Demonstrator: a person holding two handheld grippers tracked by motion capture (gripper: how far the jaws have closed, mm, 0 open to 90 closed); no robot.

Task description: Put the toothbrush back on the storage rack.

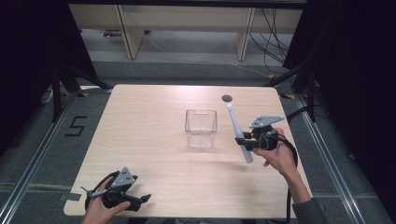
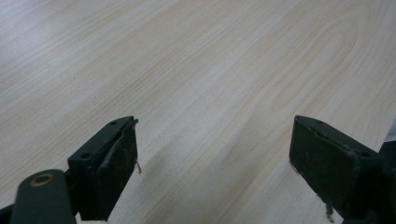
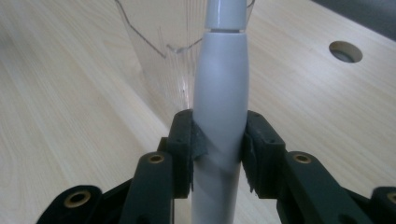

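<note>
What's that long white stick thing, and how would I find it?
Start at the wooden table and find the clear plastic box near its middle. Just right of it, the right gripper pinches a long white stick, maybe a toothbrush handle. It is the only slim white thing, and it is held up off the table.

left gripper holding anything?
No: in the left gripper view the left gripper has its jaws spread wide apart, with bare wooden table between them.
</note>
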